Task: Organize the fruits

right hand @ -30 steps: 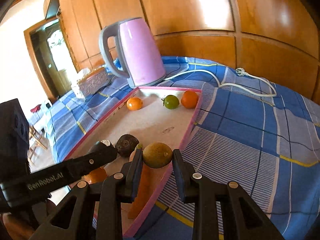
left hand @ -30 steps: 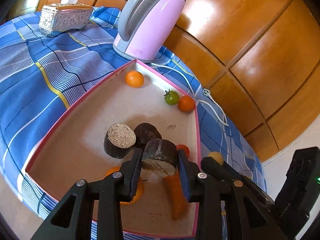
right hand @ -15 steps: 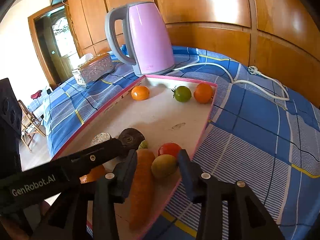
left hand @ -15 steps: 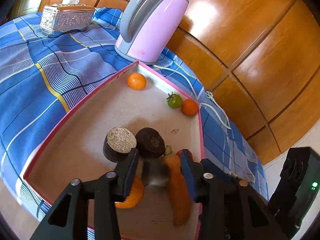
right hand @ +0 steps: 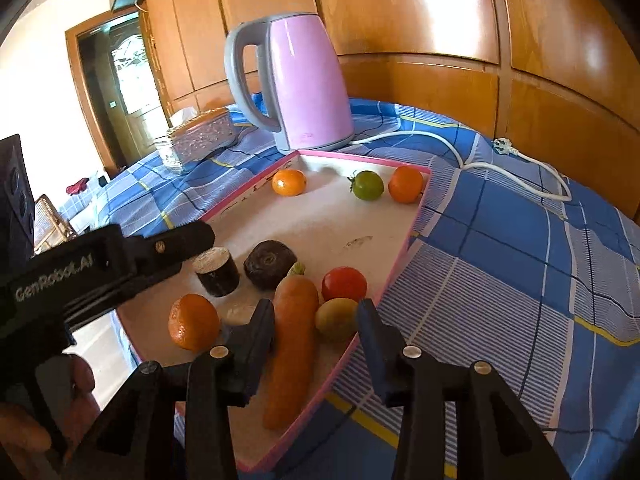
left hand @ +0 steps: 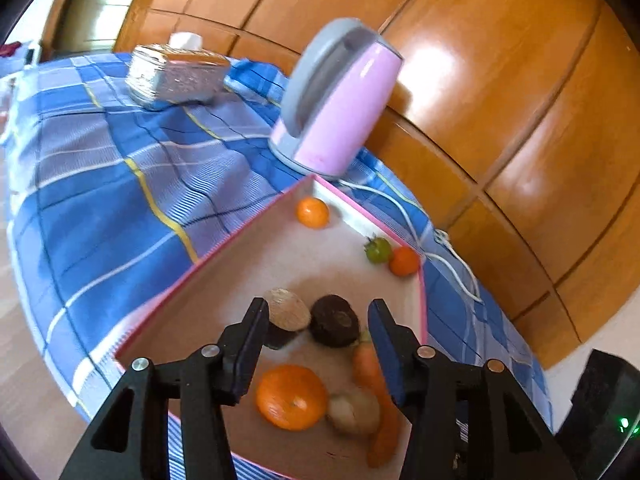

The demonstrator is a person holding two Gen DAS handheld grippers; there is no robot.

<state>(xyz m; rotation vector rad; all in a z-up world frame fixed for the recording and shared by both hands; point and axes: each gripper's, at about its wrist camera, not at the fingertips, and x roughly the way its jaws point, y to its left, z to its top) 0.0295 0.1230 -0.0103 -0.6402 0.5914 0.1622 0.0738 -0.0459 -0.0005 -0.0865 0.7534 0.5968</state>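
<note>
A pink-rimmed tray [right hand: 400,257] holds the fruit. My right gripper [right hand: 316,308] stands open just above its near corner, and a carrot [right hand: 294,340] and a yellow-green fruit [right hand: 336,319] lie loose beneath its jaws, beside a red tomato [right hand: 344,284]. My left gripper [left hand: 316,312] hovers over the tray [left hand: 208,258], its jaws opening with nothing gripped. Below it lie a mandarin [left hand: 291,396], a blurred brown chunk [left hand: 354,410] and two dark cut cylinders [left hand: 335,320]. At the tray's far end sit a small orange [right hand: 289,182], a green tomato [right hand: 368,185] and another orange [right hand: 405,184].
A pink kettle [right hand: 304,84] stands just behind the tray, and its white cord and plug [right hand: 500,146] trail to the right over the blue checked cloth [right hand: 520,248]. A silver tissue box [right hand: 204,136] sits at the back left. Wooden panels close off the rear. A hand [right hand: 80,376] holds the left gripper.
Both grippers have opened. The left let go of a dark cut chunk, which now lies by the mandarin. The right released the yellow-green fruit beside the red tomato. The left gripper drew back and tilted up.
</note>
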